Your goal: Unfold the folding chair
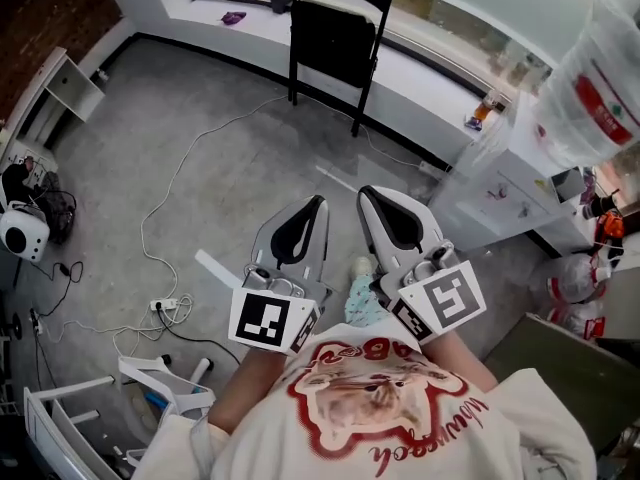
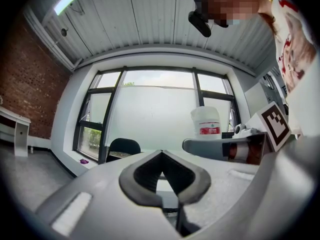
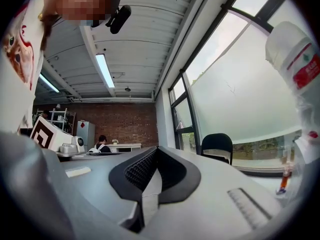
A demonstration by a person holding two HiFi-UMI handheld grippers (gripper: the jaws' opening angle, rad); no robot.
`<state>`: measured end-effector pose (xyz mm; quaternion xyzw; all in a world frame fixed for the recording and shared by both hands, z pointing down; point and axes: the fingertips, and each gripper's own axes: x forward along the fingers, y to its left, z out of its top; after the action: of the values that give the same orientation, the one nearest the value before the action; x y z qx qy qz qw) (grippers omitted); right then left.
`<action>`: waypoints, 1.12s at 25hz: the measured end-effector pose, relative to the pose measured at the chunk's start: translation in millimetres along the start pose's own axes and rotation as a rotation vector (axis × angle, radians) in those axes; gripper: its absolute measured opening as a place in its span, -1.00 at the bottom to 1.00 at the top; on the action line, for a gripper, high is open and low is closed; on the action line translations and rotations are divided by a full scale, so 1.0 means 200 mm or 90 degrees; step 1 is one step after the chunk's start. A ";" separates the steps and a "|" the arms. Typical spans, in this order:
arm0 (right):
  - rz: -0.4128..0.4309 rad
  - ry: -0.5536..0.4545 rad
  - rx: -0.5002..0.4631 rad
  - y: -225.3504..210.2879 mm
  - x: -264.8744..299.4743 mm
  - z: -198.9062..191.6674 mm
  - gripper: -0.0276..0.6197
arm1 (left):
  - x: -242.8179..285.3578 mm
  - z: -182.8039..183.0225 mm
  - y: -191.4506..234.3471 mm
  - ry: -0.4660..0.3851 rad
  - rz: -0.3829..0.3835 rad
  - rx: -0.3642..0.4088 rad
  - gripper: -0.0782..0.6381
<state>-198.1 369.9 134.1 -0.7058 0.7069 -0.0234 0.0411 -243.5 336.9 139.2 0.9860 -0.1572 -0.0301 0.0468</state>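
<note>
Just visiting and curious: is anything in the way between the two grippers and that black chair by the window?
Nothing upright. Between the left gripper, the right gripper and the folding chair lies open floor, with a thin white cable trailing on it.

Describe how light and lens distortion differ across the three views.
Head view: soft, even daylight, mild bending at the edges, the folding chair sharp, the white bucket at upper right stretched and hazy. Left gripper view: strong fisheye with a dark round border; the window is blown out white. Right gripper view: the same fisheye; the ceiling lamp glares.
</note>
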 end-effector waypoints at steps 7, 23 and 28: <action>0.009 -0.003 -0.007 -0.47 0.28 0.08 -0.84 | 0.54 0.02 0.08 -0.016 -0.003 -0.001 -0.78; 0.033 0.002 0.032 -0.93 0.61 0.09 -0.84 | 1.07 0.00 0.22 0.005 0.000 -0.005 -0.78; 0.035 -0.008 0.033 -0.98 0.59 0.10 -0.84 | 1.12 0.01 0.23 -0.004 0.011 -0.009 -0.78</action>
<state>-2.0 251.6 129.1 -0.6848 0.7250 -0.0366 0.0645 -45.2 222.8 132.7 0.9841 -0.1660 -0.0337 0.0539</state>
